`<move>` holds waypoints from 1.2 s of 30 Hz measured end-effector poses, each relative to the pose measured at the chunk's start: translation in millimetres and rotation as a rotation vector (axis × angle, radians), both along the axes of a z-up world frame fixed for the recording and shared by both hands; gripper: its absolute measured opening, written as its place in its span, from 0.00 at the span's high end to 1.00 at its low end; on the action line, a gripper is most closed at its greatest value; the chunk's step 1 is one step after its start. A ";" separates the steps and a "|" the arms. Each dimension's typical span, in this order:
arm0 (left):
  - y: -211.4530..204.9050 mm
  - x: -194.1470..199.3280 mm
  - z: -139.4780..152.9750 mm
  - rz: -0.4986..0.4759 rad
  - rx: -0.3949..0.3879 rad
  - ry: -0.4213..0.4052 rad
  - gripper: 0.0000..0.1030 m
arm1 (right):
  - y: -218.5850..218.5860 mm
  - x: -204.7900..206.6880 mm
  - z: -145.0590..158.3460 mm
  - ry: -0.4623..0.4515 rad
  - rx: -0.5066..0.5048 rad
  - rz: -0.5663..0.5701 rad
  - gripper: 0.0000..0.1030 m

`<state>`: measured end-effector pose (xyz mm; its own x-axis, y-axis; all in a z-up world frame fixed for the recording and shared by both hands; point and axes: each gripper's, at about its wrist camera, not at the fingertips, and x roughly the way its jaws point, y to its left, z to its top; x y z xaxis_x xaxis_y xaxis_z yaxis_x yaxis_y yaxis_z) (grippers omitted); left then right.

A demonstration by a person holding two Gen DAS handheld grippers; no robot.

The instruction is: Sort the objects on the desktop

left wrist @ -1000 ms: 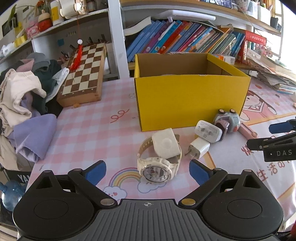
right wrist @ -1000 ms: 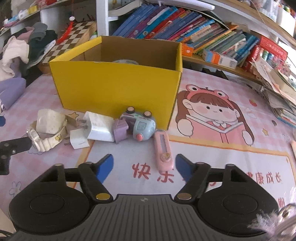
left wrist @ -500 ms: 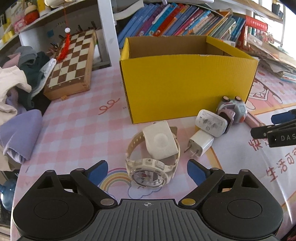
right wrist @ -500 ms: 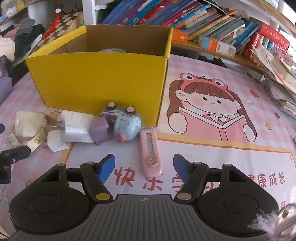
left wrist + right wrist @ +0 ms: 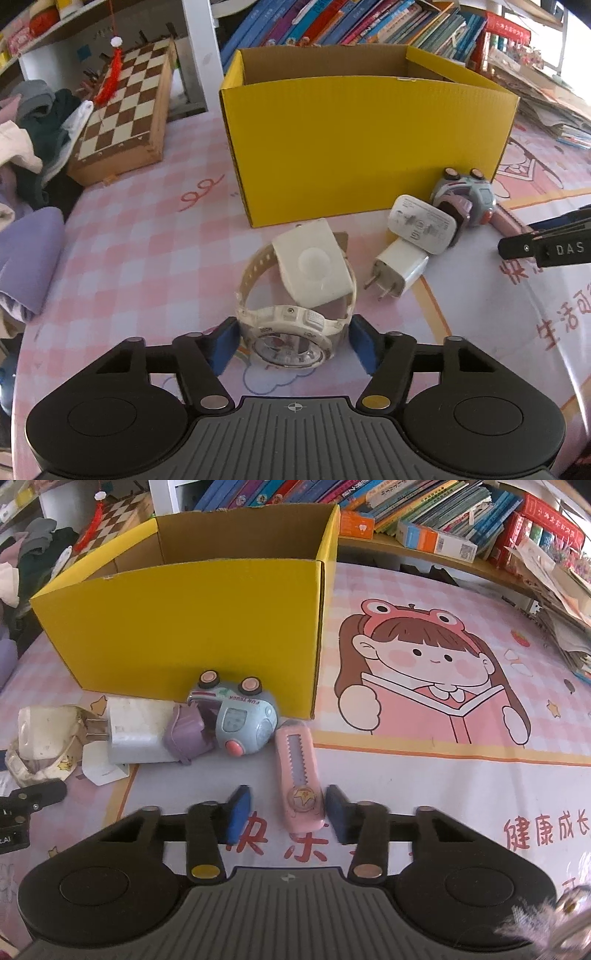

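A white wristwatch [image 5: 291, 332] lies on the pink mat with a white square case [image 5: 312, 267] resting on its strap. My left gripper [image 5: 293, 345] is open, its blue pads on either side of the watch face. A pink utility knife [image 5: 300, 779] lies in front of the open yellow box [image 5: 192, 624]. My right gripper [image 5: 286, 812] is open around the knife's near end, the right pad close to it. Two white chargers [image 5: 410, 251] and a blue toy truck [image 5: 236, 716] lie by the box.
A chessboard [image 5: 125, 110] and a heap of clothes [image 5: 26, 147] are on the left. Bookshelves [image 5: 424, 513] run behind the box. Stacked papers [image 5: 561, 587] lie at the right edge. A small purple piece [image 5: 186, 731] leans on the truck.
Both grippers moved forward and down. The left one now straddles the watch, the right one the knife's near end. Both sets of jaws have narrowed.
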<state>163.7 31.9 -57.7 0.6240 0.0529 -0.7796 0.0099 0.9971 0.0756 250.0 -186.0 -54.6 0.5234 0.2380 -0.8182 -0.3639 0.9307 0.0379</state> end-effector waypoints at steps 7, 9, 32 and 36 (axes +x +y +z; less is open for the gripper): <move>3.3 -10.7 11.9 0.003 -0.029 -0.057 0.40 | -2.3 -9.7 10.1 -0.041 0.027 -0.008 0.77; 4.2 -13.8 15.3 0.003 -0.037 -0.074 0.40 | -3.1 -13.3 12.5 -0.048 0.034 -0.012 0.77; 5.8 -56.0 58.1 -0.053 -0.037 -0.249 0.91 | 5.1 -70.0 35.2 -0.150 0.052 0.001 0.77; 3.2 -55.6 53.3 -0.067 -0.037 -0.216 0.82 | 4.0 -74.6 34.2 -0.147 0.052 -0.004 0.77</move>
<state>108.2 35.1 -4.4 0.7776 -0.0206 -0.6284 0.0636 0.9969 0.0461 175.3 -182.0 -20.4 0.6373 0.2757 -0.7196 -0.3656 0.9302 0.0325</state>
